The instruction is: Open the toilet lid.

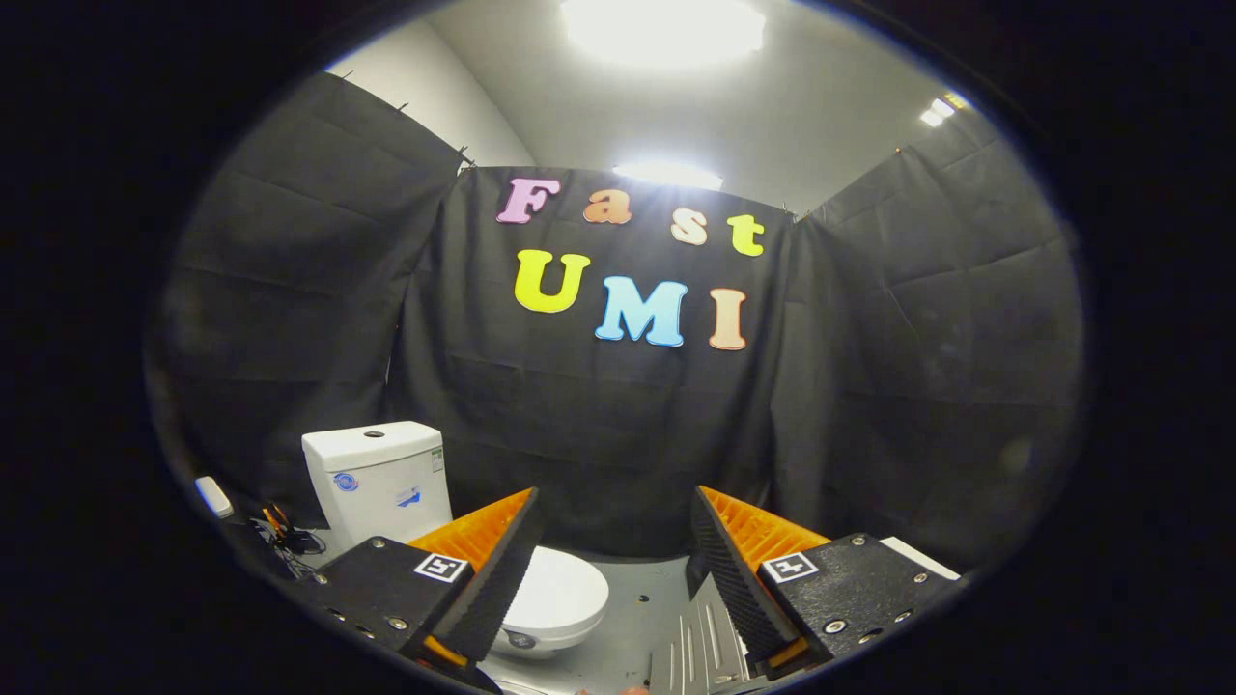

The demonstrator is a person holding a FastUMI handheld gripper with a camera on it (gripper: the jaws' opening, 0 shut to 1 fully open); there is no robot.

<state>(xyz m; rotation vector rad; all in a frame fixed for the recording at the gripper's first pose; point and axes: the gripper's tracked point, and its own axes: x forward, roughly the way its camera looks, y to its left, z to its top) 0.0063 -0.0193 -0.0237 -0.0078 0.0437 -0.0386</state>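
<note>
Toilet lid is down and closed, sitting low beyond the left finger with the tank behind it. Claw is spread wide and holds nothing. Approach step, I'd say; next move needs dropping toward the lid's front rim.

Small white toilet on the grey floor, standing toward the left side of the floor, close to the black cloth wall behind it. Boxy tank upright at the back, round button on its top, small stickers on its front and side. Toilet lid white, smooth, rounded, lying flat and shut over the bowl, projecting forward from the tank. Part of the lid and bowl hidden behind the left finger of the claw; fingers spread wide, touching nothing.
</note>
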